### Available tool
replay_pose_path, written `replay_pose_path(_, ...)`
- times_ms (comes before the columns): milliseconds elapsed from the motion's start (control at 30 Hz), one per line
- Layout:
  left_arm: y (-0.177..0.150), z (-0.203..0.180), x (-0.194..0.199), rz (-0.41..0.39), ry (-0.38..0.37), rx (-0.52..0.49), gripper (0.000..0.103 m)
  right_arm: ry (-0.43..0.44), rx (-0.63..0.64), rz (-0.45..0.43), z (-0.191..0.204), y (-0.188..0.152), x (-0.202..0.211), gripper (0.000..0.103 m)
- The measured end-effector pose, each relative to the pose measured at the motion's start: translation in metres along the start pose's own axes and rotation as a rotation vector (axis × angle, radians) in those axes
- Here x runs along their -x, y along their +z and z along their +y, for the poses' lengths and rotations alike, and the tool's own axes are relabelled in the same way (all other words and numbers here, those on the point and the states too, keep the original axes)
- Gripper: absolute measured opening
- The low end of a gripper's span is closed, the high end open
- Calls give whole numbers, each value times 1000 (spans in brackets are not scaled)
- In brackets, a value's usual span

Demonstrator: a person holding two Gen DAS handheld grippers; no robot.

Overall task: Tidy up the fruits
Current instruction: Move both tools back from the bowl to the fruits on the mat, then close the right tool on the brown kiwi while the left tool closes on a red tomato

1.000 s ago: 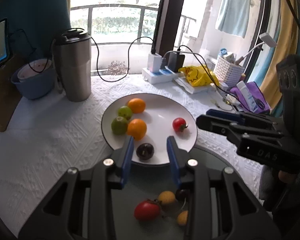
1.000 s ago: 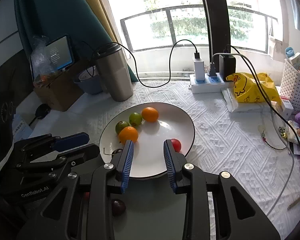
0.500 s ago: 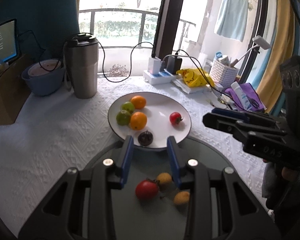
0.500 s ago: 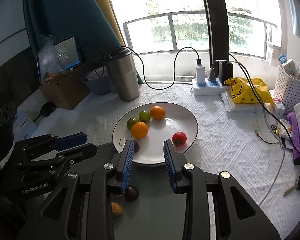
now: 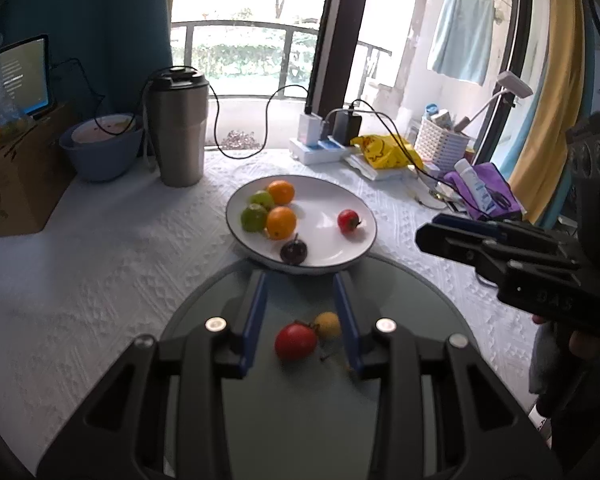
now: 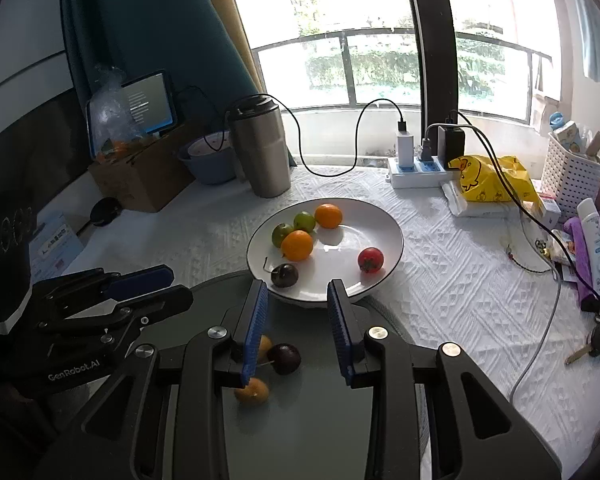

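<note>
A white plate (image 5: 332,196) (image 6: 376,220) holds two oranges (image 5: 281,222), two green fruits (image 5: 253,218), a red tomato (image 5: 348,221) and a dark plum (image 5: 293,251). Nearer me, a dark glass plate (image 5: 412,304) (image 6: 340,400) holds a red tomato (image 5: 295,341), a small yellow fruit (image 5: 327,324), a dark plum (image 6: 285,358) and another yellow fruit (image 6: 252,391). My left gripper (image 5: 301,285) is open and empty above the glass plate. My right gripper (image 6: 298,292) is open and empty, also above it.
A steel tumbler (image 5: 178,126) and a blue bowl (image 5: 100,146) stand at the back left. A power strip (image 5: 320,148) with cables, a yellow bag (image 5: 384,152), a white basket (image 5: 440,142) and a purple cloth (image 5: 488,188) crowd the back right. A white cloth covers the table.
Both grippers have pulled back and up from the white plate, so more of the glass plate and its fruits shows between the fingers. Both stay open.
</note>
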State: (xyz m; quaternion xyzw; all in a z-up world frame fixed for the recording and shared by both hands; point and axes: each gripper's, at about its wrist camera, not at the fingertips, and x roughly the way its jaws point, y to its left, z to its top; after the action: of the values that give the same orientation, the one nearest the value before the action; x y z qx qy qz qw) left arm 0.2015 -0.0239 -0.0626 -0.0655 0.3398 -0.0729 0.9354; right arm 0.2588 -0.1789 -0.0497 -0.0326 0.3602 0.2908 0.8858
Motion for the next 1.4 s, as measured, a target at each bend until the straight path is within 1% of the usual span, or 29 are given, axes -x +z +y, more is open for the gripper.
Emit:
replay_pose_path(533,-27,3,19,2,1,11,36,9,7,15,21,-28,9,33)
replay_pose_path(767,-41,3,21,18,-1,11,36,12,0,32,27,-42,6,33)
replay_pose_path(1067,-59,4,12,63,0,13,37,1,-21,71,25,-62,-8,34)
replay_pose_path(1133,-63,6,7,80,1,18,37,0,-31,84,23,-66,-14,41)
replay_pose_path(1333,-70,11,-7,115,4,38,37,7,-36,125,19,-70,-32,41)
replay_pose_path(1400,-69,13,-10,121,2,45,41,20,-33,135,19,-70,-36,41)
